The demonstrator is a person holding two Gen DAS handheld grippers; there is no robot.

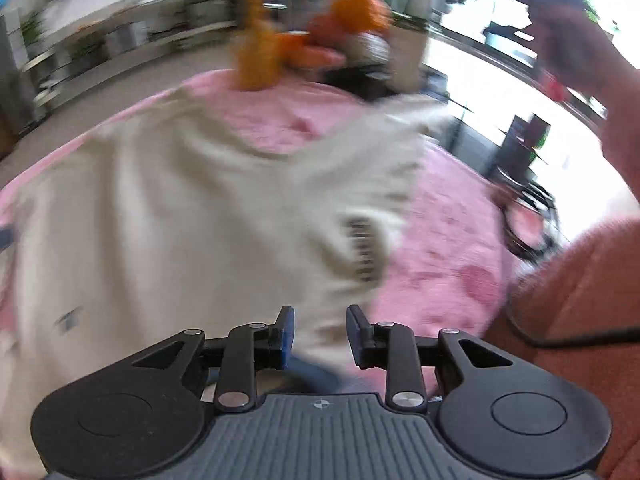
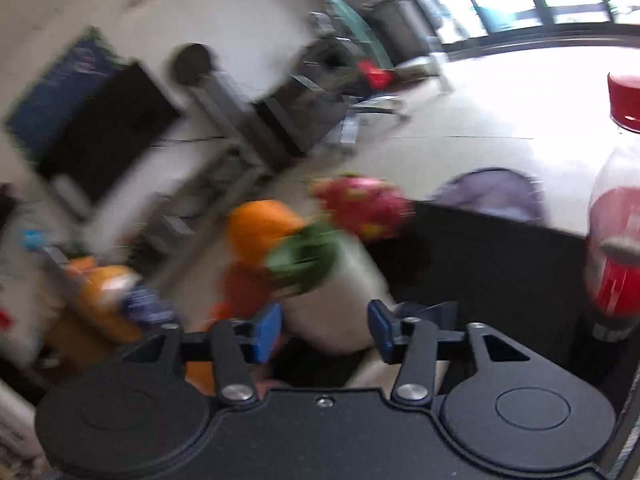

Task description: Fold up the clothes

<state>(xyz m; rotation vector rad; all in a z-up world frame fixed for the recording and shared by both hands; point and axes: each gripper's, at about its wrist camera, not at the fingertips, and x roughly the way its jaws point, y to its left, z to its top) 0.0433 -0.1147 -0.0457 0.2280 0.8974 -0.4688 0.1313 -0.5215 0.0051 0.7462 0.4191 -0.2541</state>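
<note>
A white garment (image 1: pixel 180 208) with a strip of black lettering (image 1: pixel 364 248) lies spread and wrinkled over a pink cover (image 1: pixel 440 240) in the blurred left wrist view. My left gripper (image 1: pixel 320 320) hovers over its near edge, open, with no cloth pinched between the blue pads (image 1: pixel 286 320). My right gripper (image 2: pixel 324 328) is open too, with nothing gripped. It points out past the table at fruit-like items, and the garment does not show in the right wrist view. A person's salmon sleeve (image 1: pixel 580 300) fills the right side of the left wrist view.
Beyond the garment stand orange items (image 1: pixel 256 52) and an orange fruit (image 1: pixel 352 12). The right wrist view has an orange ball (image 2: pixel 260 228), a pink dragon fruit (image 2: pixel 364 208), a white container (image 2: pixel 336 300), a red-capped bottle (image 2: pixel 616 240) and a black surface (image 2: pixel 500 260).
</note>
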